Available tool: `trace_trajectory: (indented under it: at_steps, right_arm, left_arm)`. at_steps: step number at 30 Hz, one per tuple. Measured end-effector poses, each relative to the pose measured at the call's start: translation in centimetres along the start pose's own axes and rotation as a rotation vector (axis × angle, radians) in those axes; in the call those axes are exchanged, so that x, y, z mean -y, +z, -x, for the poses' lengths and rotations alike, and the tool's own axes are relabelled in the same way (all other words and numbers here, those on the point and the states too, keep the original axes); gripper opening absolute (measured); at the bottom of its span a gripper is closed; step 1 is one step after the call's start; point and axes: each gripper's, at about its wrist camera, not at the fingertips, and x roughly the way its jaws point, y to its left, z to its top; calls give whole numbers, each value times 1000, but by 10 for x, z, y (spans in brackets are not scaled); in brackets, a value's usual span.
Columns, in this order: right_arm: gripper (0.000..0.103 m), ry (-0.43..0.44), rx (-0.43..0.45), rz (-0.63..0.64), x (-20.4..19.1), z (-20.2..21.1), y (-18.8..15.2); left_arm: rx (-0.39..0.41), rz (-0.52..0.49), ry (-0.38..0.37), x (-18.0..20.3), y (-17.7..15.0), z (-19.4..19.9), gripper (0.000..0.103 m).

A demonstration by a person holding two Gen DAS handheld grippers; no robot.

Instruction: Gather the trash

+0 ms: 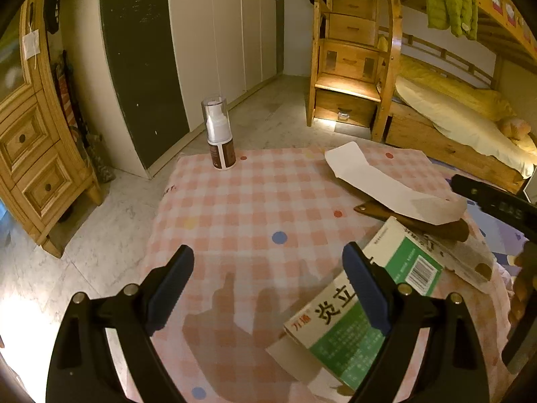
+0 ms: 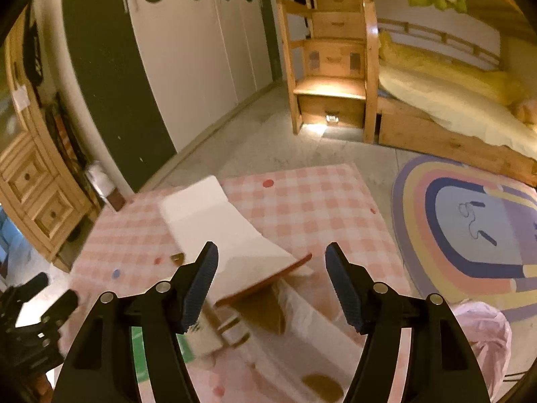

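Note:
A pink checked cloth (image 1: 261,201) covers a low table. On it lie a green and white medicine box (image 1: 349,319), a white folded paper (image 1: 386,181) over a brown wrapper (image 1: 446,226), and a clear plastic wrapper (image 1: 470,262). A spray bottle (image 1: 220,134) stands at the far left. My left gripper (image 1: 268,288) is open, its right finger over the box. My right gripper (image 2: 272,282) is open above the white paper (image 2: 231,231) and the brown wrapper (image 2: 268,288). The box edge (image 2: 141,349) shows at lower left.
A wooden dresser (image 1: 30,154) stands left, white wardrobes (image 1: 221,33) behind, a wooden bunk bed (image 1: 436,107) right. A rainbow rug (image 2: 470,235) lies on the floor to the right. A pink bag (image 2: 483,336) sits at the lower right.

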Motion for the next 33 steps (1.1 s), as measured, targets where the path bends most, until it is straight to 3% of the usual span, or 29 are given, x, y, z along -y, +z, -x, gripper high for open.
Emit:
trace_trajectory:
  at_steps: [4, 9, 10, 11, 14, 15, 17, 20, 25, 30, 33]
  right_arm:
    - [67, 50, -86, -6, 5, -20, -5]
    - [66, 122, -126, -54, 9, -28, -10]
    - [61, 129, -123, -61, 9, -27, -10]
    - [47, 126, -114, -61, 8, -23, -10]
    - [23, 144, -96, -45, 1, -16, -10]
    - [19, 149, -90, -39, -1, -14, -10]
    - [9, 155, -51, -28, -4, -4, -10]
    - [3, 175, 22, -21, -7, 15, -10]
    - [1, 113, 152, 37, -14, 50, -13]
    - [1, 72, 284, -47, 3, 90, -14]
    - [1, 71, 267, -65, 10, 98, -21]
  left_arm:
    - [-19, 2, -9, -2, 1, -7, 87]
    - [-48, 10, -25, -2, 0, -12, 87]
    - [-49, 2, -20, -1, -2, -12, 87]
    - [-50, -3, -14, 0, -3, -12, 87]
    - [-56, -15, 12, -1, -6, -13, 87]
    - [-59, -15, 15, -1, -6, -13, 87]
    - [-66, -9, 22, -3, -7, -14, 87]
    - [-59, 3, 23, -6, -7, -10, 87]
    - [-45, -6, 14, -2, -10, -4, 87]
    - [-31, -12, -3, 3, -14, 5, 87]
    - [-27, -10, -33, 8, -19, 13, 87]
